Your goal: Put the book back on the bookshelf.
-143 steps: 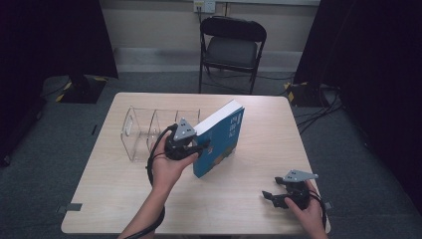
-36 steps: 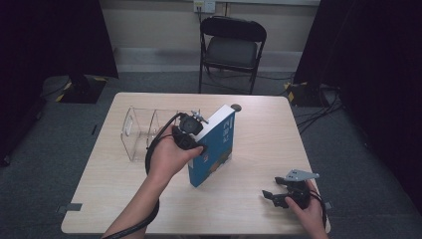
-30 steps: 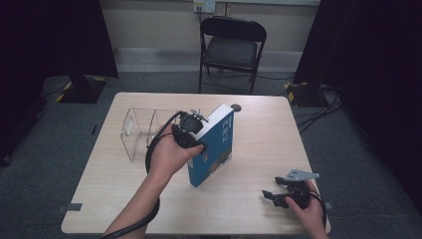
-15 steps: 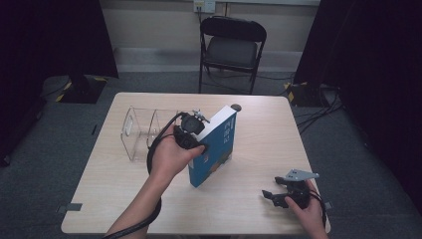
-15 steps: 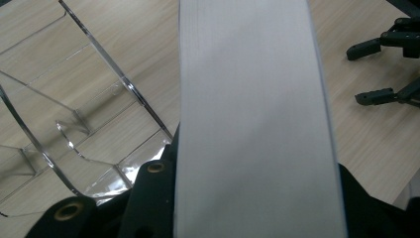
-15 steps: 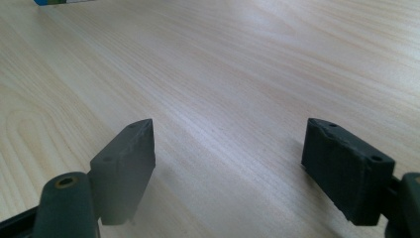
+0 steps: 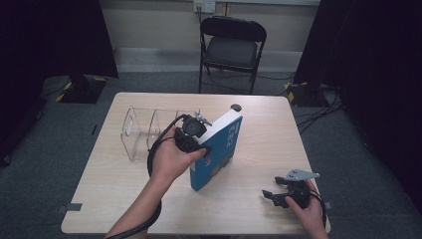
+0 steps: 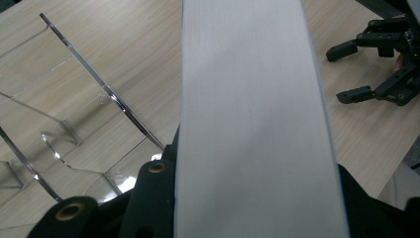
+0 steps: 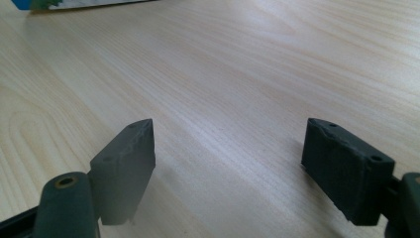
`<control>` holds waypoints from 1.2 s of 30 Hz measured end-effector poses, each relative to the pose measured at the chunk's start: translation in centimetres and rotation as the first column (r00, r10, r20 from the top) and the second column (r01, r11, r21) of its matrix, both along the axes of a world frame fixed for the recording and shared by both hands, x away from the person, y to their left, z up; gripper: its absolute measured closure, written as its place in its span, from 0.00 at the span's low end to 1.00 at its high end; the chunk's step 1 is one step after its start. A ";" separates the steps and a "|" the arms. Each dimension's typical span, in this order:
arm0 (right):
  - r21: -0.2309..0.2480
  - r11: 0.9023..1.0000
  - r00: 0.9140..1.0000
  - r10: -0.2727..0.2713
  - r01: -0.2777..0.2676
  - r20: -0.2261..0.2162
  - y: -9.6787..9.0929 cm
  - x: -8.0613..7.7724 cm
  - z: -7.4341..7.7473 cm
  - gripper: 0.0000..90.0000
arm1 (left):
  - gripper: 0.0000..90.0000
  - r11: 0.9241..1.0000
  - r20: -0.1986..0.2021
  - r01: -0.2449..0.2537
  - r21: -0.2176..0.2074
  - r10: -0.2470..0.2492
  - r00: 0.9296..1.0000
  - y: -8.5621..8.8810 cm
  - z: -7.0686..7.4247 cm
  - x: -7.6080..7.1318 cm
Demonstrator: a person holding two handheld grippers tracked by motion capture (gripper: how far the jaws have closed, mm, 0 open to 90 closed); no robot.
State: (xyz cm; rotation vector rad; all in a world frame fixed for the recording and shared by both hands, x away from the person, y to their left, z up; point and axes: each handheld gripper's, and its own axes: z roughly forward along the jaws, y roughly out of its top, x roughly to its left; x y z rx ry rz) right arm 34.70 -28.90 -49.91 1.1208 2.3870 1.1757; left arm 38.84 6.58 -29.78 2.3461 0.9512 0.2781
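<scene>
Overhead view, two close table-level (image 7: 249, 209) views

A: What is different now, compared with the first earlier picture?

B: The left gripper (image 7: 195, 133) is now further back on the table (image 7: 259, 124), nearer to the clear acrylic rack (image 7: 144, 130). The blue book (image 7: 217, 152) comes with it.

A: And how does the book stand?

B: It is more upright now. Before, it leaned more and its cover faced up; now it stands on its lower edge, close beside the rack.

A: Any change in the grip?

B: The jaws close a little more on the book.
</scene>
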 end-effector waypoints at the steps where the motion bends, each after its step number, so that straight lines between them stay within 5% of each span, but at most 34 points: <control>1: 0.000 1.000 1.000 0.000 0.000 0.000 0.0 0.0 0.0 0.22 | 0.69 1.000 0.003 0.004 -0.006 -0.004 1.000 0.1 0.3 -0.2; 18: -0.003 1.000 1.000 0.000 0.000 0.003 0.0 0.0 0.0 0.22 | 0.68 0.999 -0.053 0.005 0.035 -0.004 0.999 1.0 0.7 -0.9; 23: -0.002 1.000 1.000 0.000 0.000 0.001 0.2 0.1 0.0 0.22 | 0.67 0.998 -0.036 -0.001 0.061 0.003 0.999 1.9 -0.1 -0.9; 25: -0.008 1.000 1.000 0.000 0.000 0.001 0.4 0.2 0.0 0.22 | 0.67 0.999 -0.006 -0.004 0.034 0.004 1.000 2.3 -0.4 -0.8; 36: -0.006 1.000 1.000 0.003 -0.003 0.001 0.4 0.2 0.0 0.22 | 0.67 1.000 0.012 0.019 0.017 -0.019 1.000 2.4 -0.7 -1.1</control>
